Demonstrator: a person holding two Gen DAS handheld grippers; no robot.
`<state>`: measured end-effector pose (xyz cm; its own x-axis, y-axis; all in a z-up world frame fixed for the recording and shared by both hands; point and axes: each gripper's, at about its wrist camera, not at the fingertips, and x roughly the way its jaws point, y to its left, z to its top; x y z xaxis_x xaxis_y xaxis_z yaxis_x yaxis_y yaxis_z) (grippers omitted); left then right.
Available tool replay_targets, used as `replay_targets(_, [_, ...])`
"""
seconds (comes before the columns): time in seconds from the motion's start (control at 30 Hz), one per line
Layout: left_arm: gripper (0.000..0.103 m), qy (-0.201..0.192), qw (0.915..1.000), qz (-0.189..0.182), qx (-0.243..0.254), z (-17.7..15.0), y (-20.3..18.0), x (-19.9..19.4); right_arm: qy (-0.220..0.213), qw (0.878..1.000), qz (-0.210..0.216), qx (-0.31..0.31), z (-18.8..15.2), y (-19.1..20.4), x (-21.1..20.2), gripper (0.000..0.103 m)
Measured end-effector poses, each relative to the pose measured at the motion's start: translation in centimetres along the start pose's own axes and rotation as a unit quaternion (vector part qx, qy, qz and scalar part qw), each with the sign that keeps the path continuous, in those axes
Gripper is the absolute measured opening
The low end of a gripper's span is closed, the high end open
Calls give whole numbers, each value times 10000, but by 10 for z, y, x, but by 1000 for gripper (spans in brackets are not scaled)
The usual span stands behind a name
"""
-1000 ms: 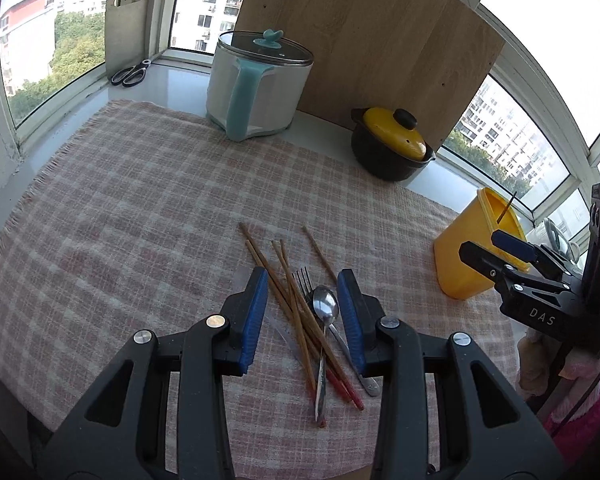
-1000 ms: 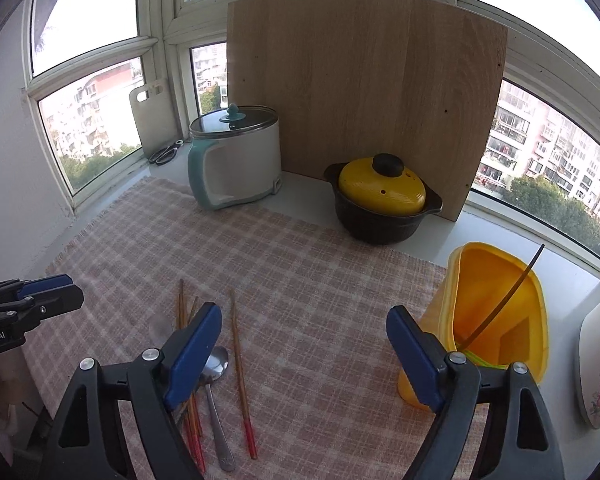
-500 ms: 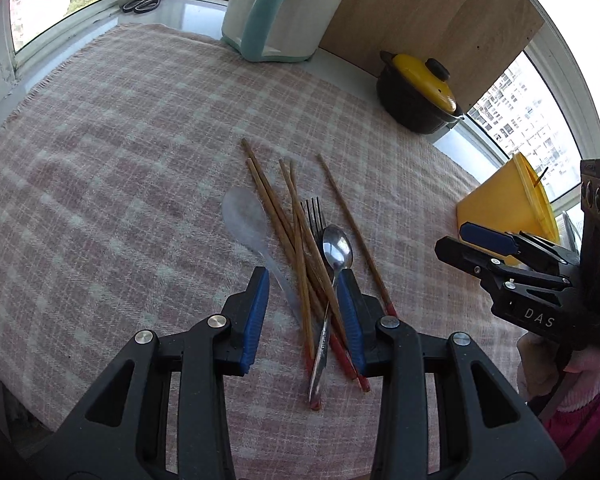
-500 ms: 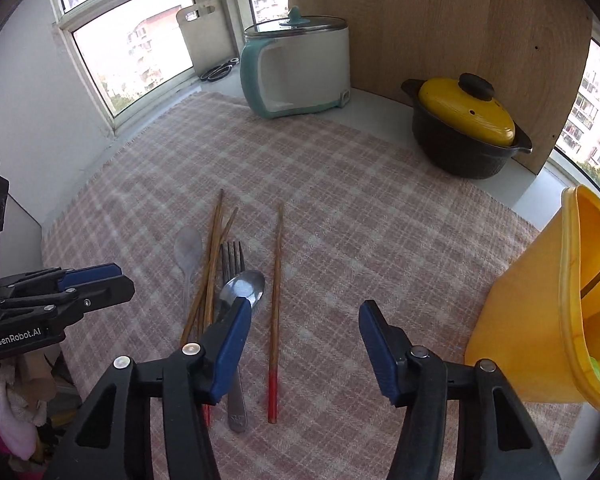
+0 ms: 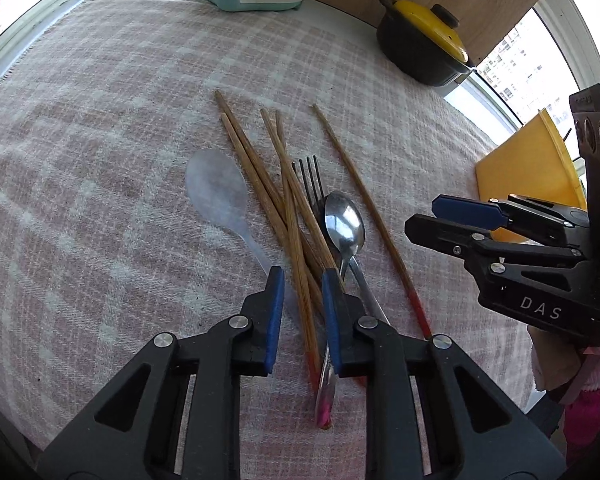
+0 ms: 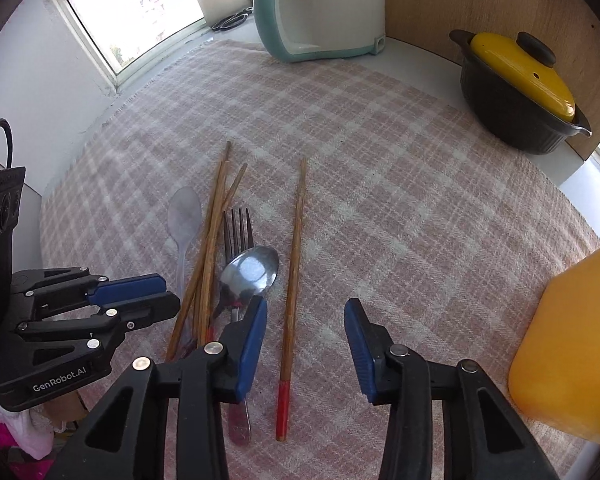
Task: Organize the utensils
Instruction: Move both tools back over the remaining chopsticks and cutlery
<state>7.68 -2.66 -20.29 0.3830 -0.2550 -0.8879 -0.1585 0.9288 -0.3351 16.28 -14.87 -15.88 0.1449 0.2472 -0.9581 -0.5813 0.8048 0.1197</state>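
Since a second ago: both grippers have dropped low over the checked cloth (image 6: 400, 200) and closed in on the utensil pile — the left gripper's gap has narrowed, the right's too, though less.
Left gripper (image 5: 298, 308): tilted down at 6 o'clock of the left view, jaws narrow but not clamped, straddling the bundled chopsticks (image 5: 284, 208) near their red-tipped ends.
Right gripper (image 6: 305, 346): angled down at 6 o'clock of its own view, jaws moderately wide, set either side of the lone chopstick (image 6: 294, 276) without touching it.
Utensils: metal spoon (image 5: 344, 226) lies over the fork (image 5: 310, 178) at mid-frame; a clear plastic spoon (image 5: 218, 196) sits at 9 o'clock of the bundle; the lone chopstick lies apart at 3 o'clock.
Holder: yellow container (image 6: 572, 356) at 4 o'clock in the right view, well apart from the pile.
Backdrop: yellow-lidded black pot (image 6: 520, 88) at 2 o'clock — white-and-teal appliance (image 6: 320, 12) at 12 o'clock.
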Motion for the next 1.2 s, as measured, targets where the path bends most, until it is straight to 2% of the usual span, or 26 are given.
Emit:
replay_targets(0.2, [15,63,9999,105,91,3,-2,8,179,9998,10,-16,10,-1,15,37])
replay_targets(0.63, [15,233,9995,184,66,15,-5,23,455,9986,-97,-246,23,4,33,36])
replay_targets(0.87, [7,213,9997,126,-25,20,-3,26,551,9980,-115,-292,26,5,43,33])
replay_targets(1.13, [7,210,9997,97,-53,22,2,24,633,9968,-228,-425,36,10,50,33])
replay_targets(1.2, [6,191,9997,115,-89,24,4,23,653,9960,-341,-499,38,13,52,28])
